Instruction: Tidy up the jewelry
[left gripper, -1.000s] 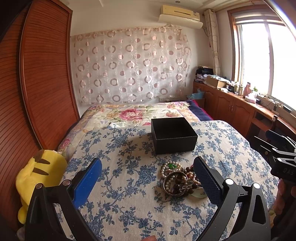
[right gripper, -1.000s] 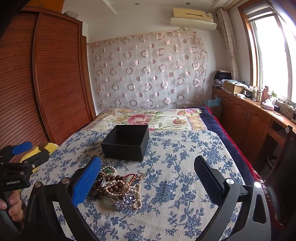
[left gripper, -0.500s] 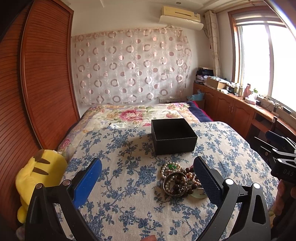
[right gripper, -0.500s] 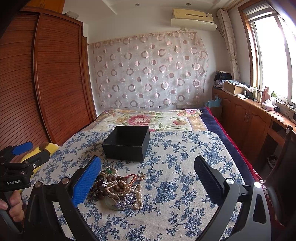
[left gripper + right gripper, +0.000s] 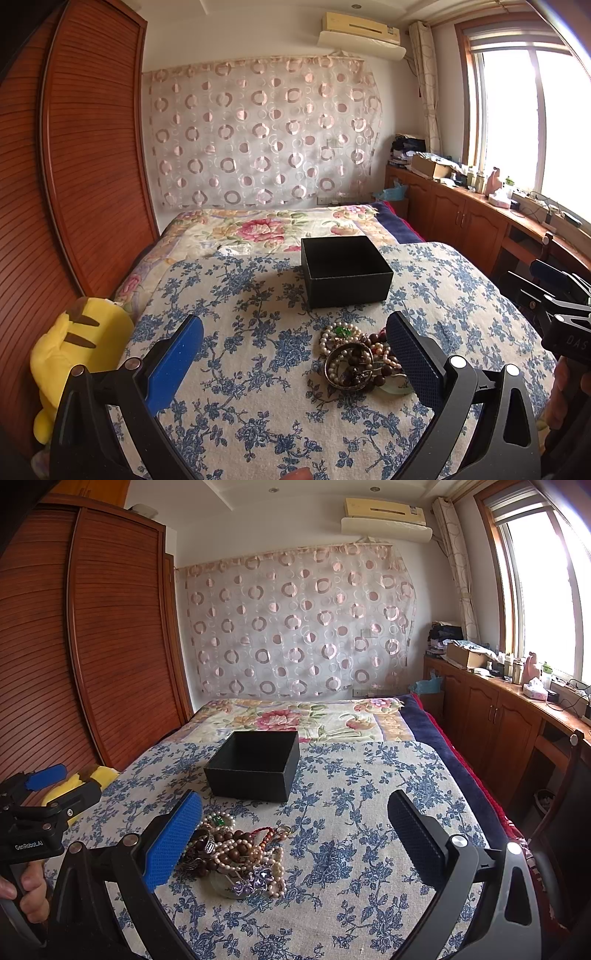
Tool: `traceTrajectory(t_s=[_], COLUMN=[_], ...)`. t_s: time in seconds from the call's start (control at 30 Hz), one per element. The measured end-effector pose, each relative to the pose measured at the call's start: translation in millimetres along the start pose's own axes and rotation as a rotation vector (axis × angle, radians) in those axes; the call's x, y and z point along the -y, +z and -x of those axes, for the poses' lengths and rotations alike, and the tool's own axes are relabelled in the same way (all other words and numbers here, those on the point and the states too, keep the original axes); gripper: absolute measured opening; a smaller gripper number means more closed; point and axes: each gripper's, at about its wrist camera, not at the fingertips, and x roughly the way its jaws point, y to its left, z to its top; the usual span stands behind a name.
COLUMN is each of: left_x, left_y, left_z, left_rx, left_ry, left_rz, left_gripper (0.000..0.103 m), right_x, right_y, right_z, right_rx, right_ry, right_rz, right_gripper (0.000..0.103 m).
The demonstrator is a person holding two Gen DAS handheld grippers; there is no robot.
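Nothing has moved: floral bedspread (image 5: 258, 406) bears black box (image 5: 345, 275), jewelry (image 5: 360, 363).

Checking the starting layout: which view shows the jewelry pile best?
The right wrist view: the jewelry pile lies mostly unobstructed, strands distinguishable. In the left wrist view the same pile is partly hidden behind one blue pad.
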Motion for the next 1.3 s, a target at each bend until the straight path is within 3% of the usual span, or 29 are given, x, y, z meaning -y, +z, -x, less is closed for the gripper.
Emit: traceTrajectory(t_s=[0.97,1.3], left_x=[5.2,3.7], left_y=[1.3,-8.3], left_z=[4.3,-16.0], left_rx=[-0.001,-0.057], left_ry=[-0.002,-0.023], left_rz=[-0.005,-0.008], left_gripper=[0.096,0.096], right_x=[-2.7,-11.4], right_y=[0.8,8.1], right_z=[-0.7,2.4], right_rx=[0.003,-0.019], right_ry=[0.003,0.017], right_rz=[0.001,0.013], right_gripper=[0.102,0.102])
